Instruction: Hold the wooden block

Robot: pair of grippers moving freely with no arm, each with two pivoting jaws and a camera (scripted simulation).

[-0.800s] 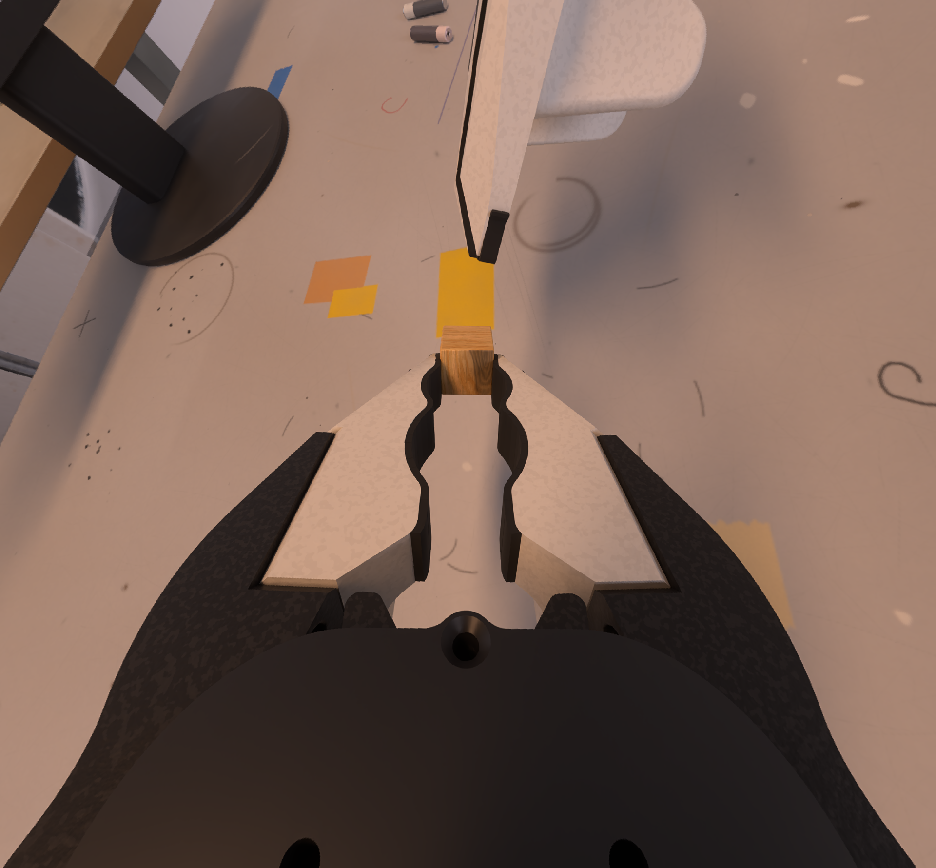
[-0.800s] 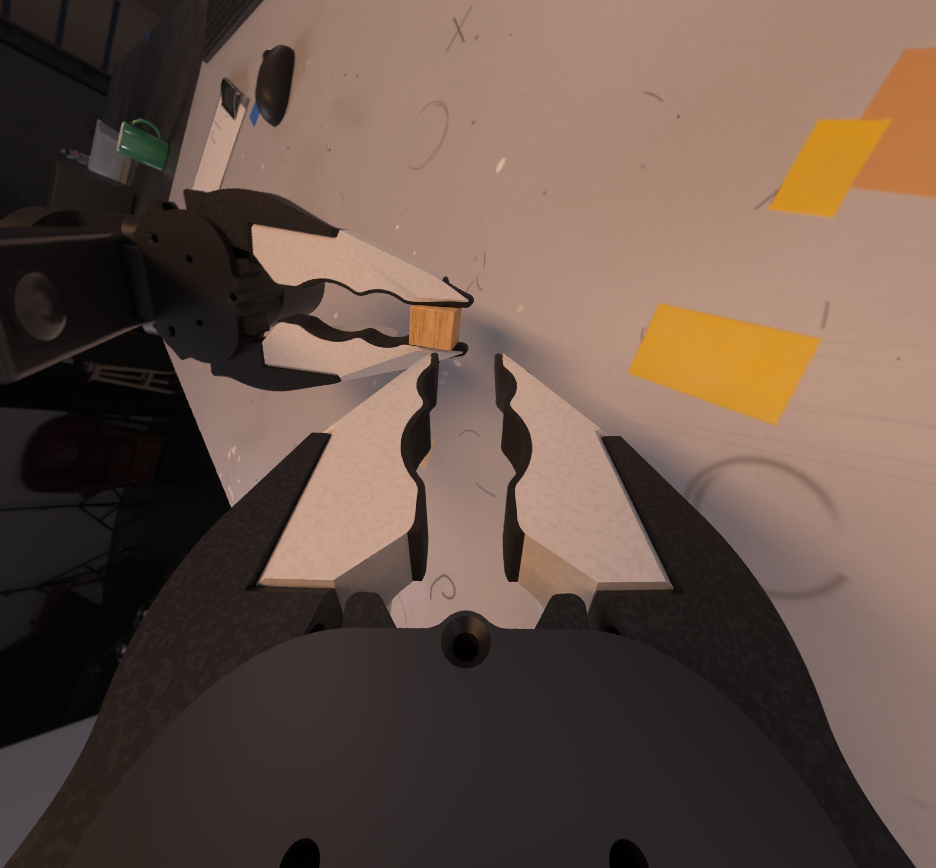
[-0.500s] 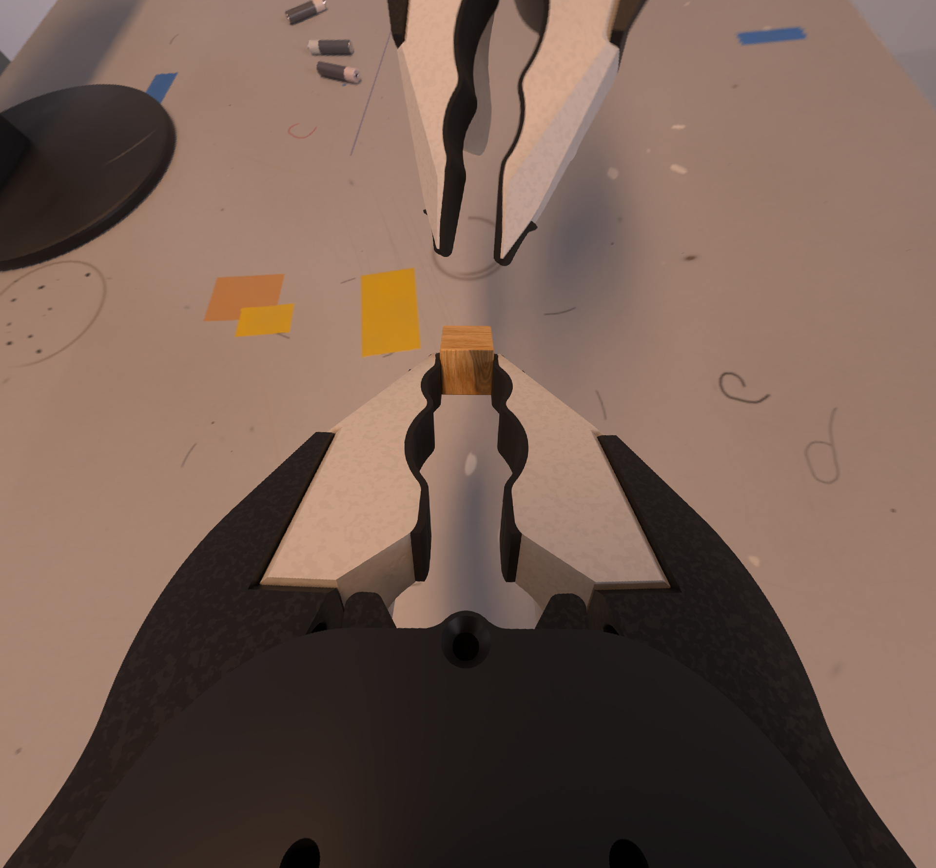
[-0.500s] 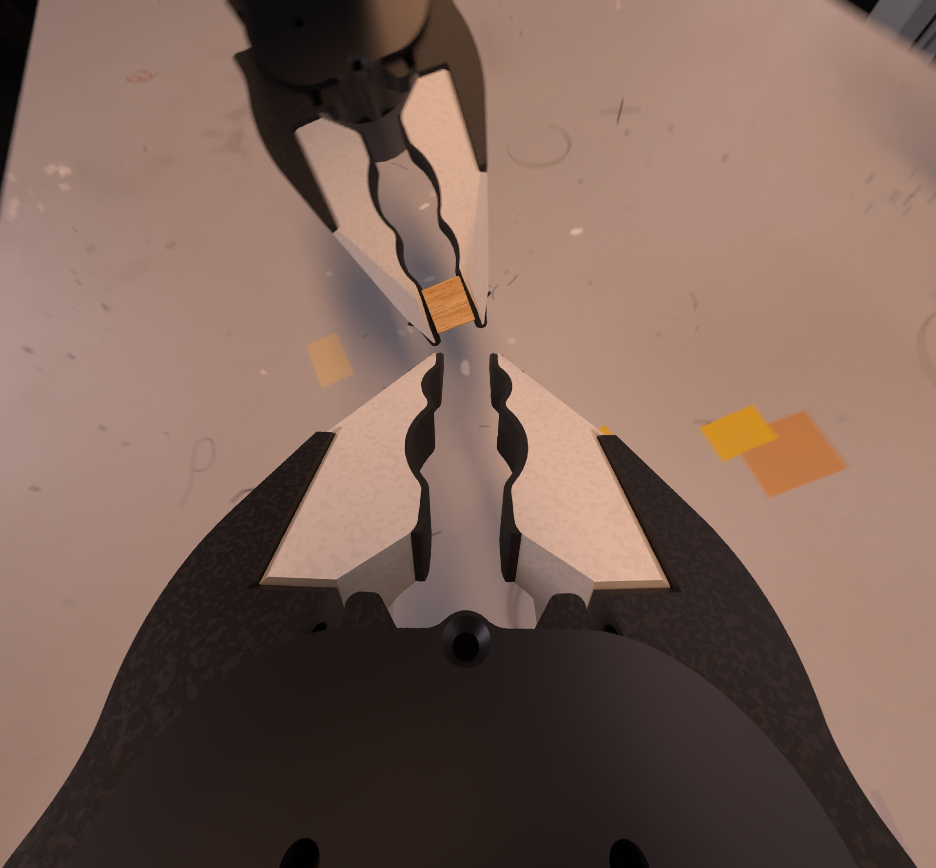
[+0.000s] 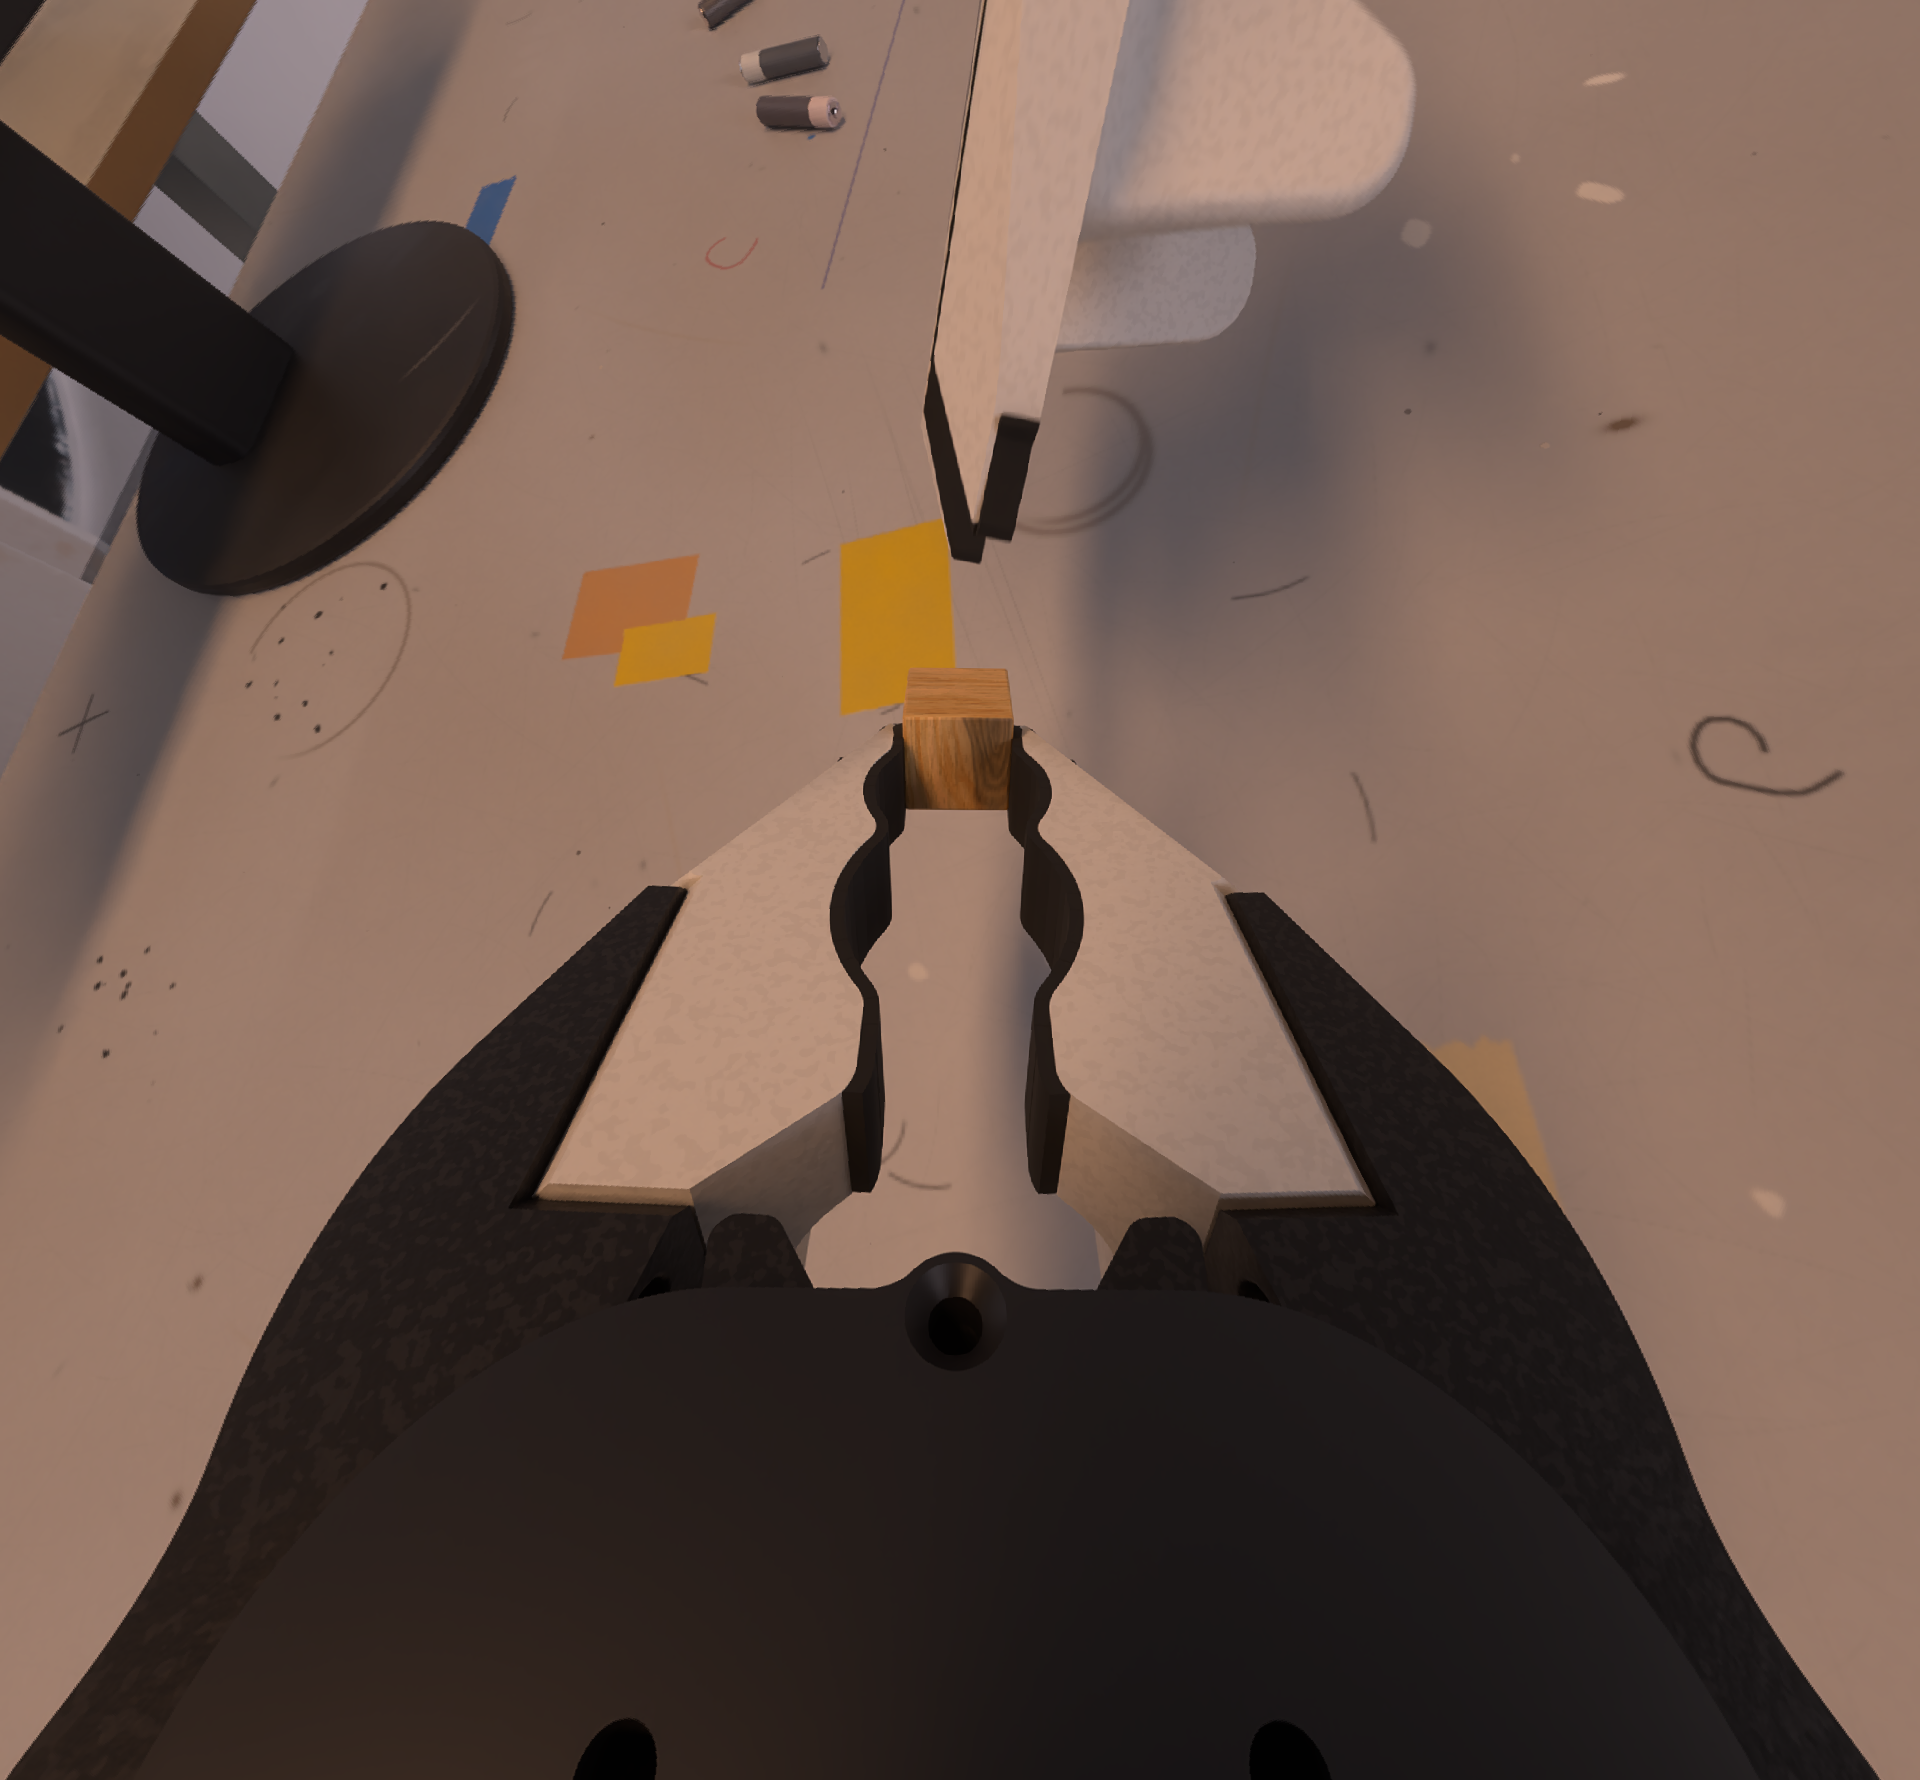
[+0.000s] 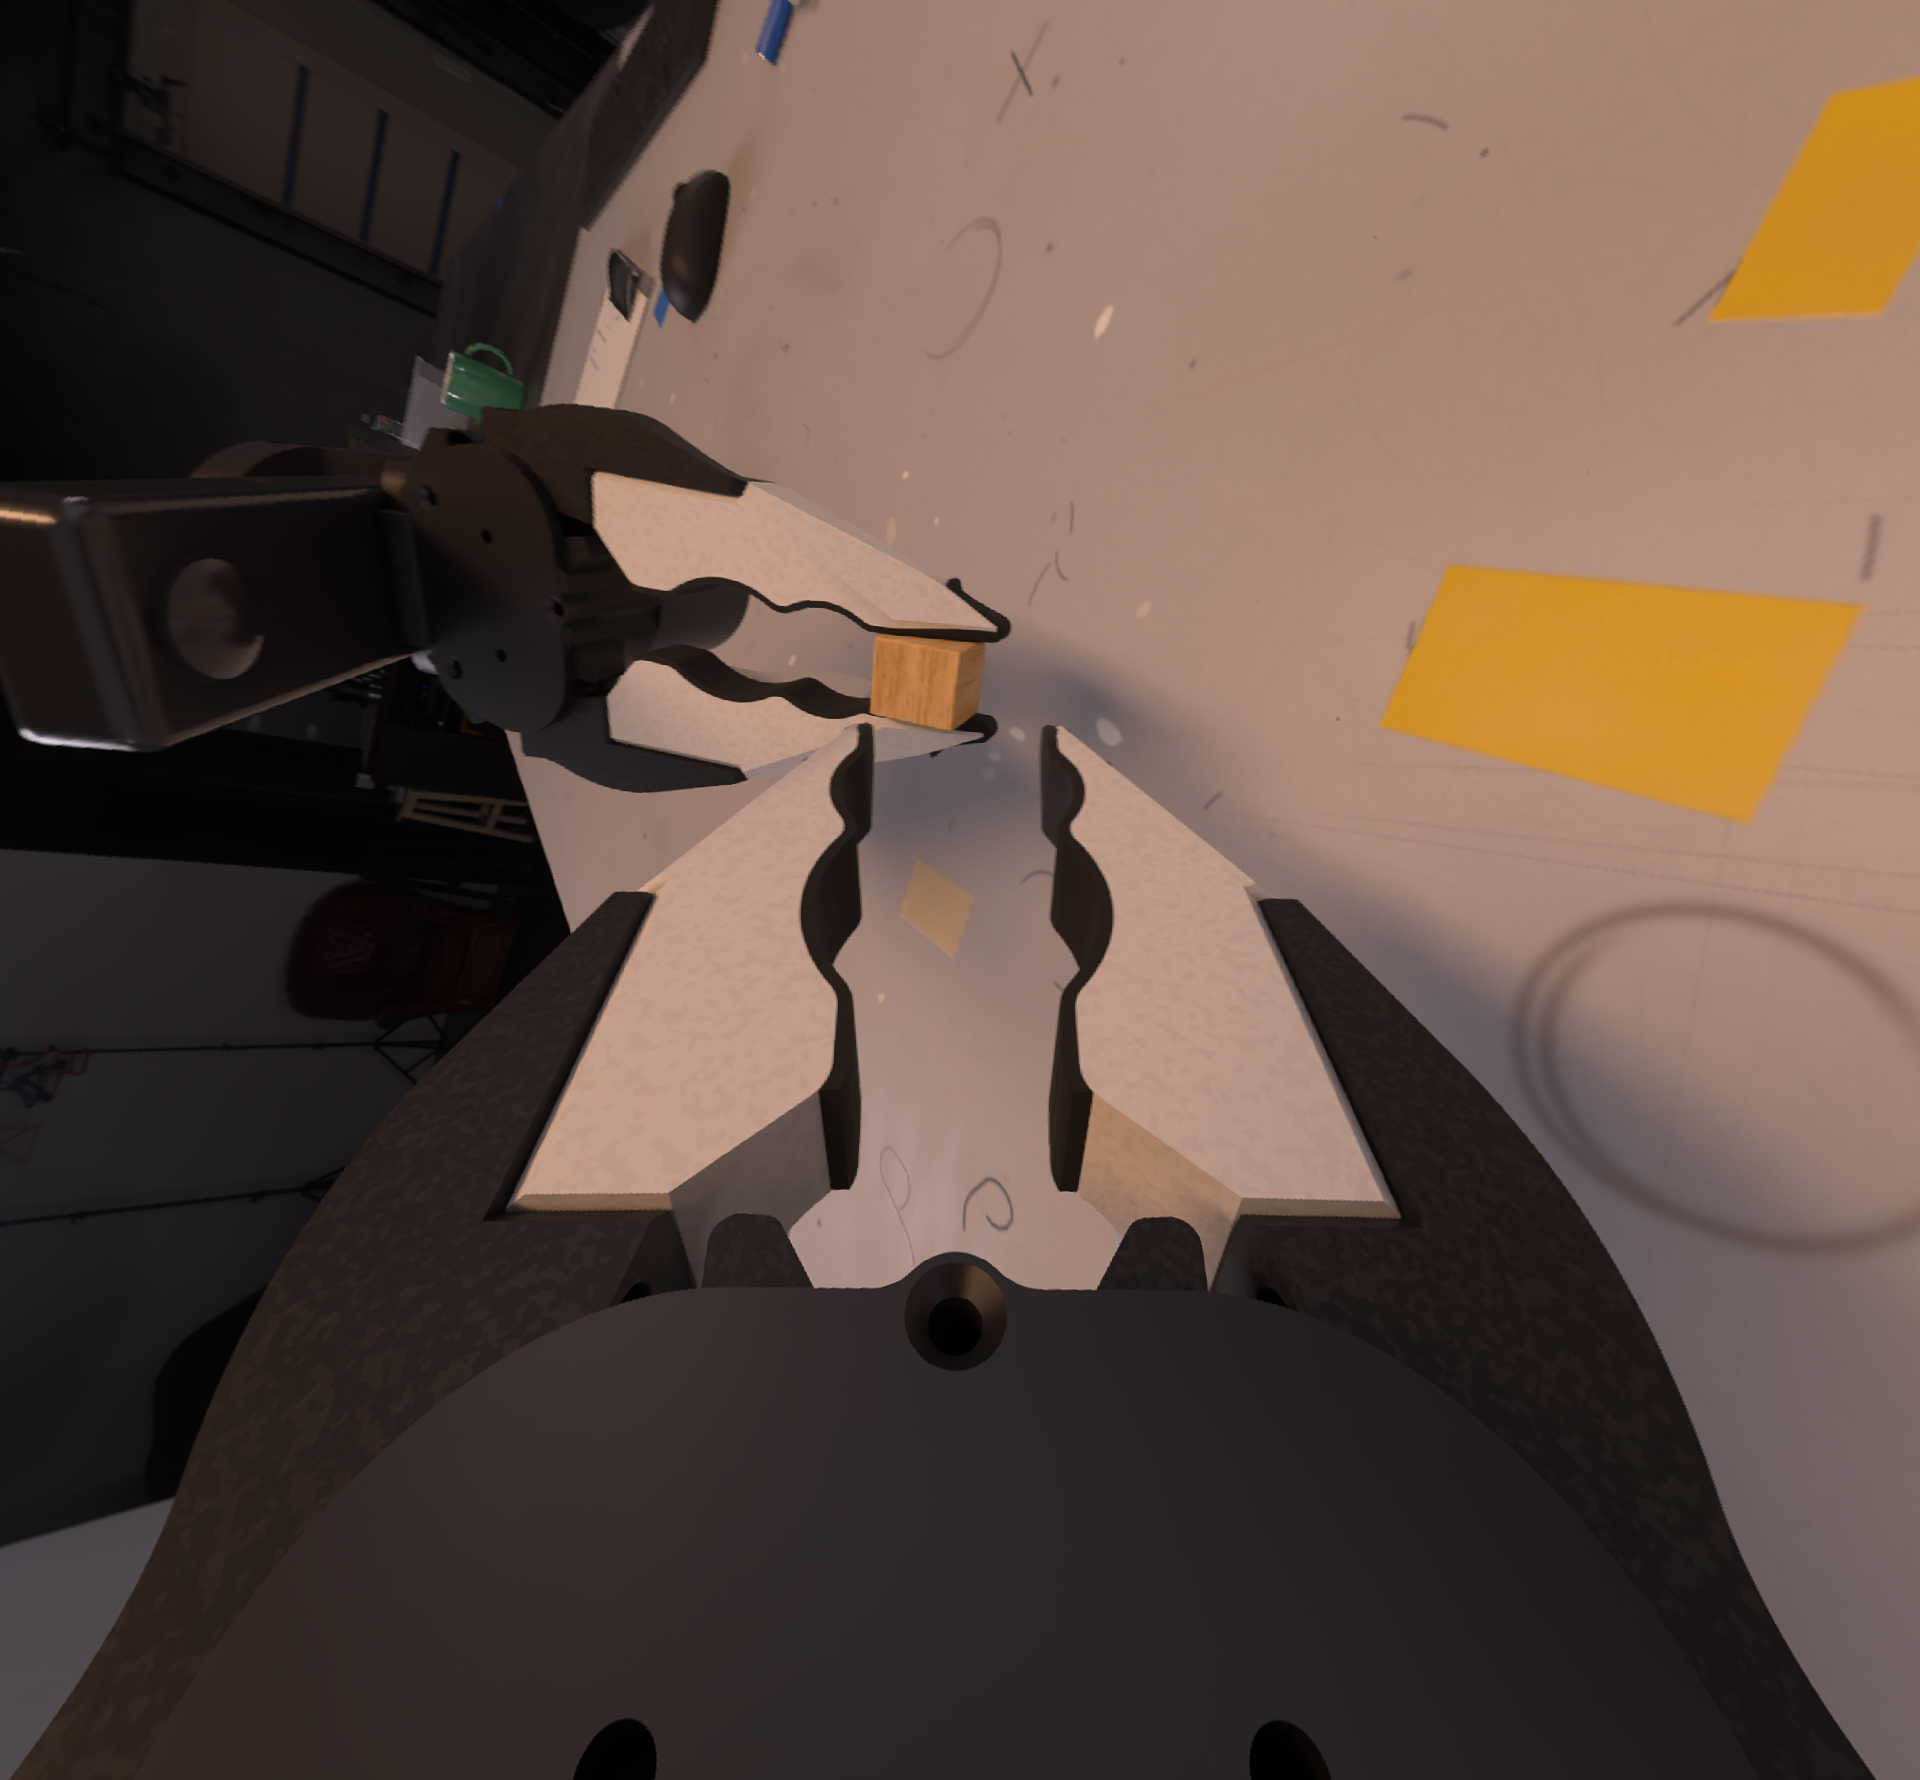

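Since half a second ago, your right tool has rolled onto its side, fingers apart and empty. Left to right: your left tool is clamped on the one wooden block at its tips (clear of the counter, by my judgement); the right tool's tips lie just beyond it. Three batteries counted.

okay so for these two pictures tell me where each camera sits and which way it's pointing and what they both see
Left wrist view: sits on the left gripper, looking forward along its fingers down at the table; its tips clamp the wooden block, and the right gripper hangs edge-on beyond.
Right wrist view: sits on the right gripper, fingers apart with nothing between them, table tilted ahead; the left gripper comes in from the left.
Shared: the block, both grippers, the yellow patch.
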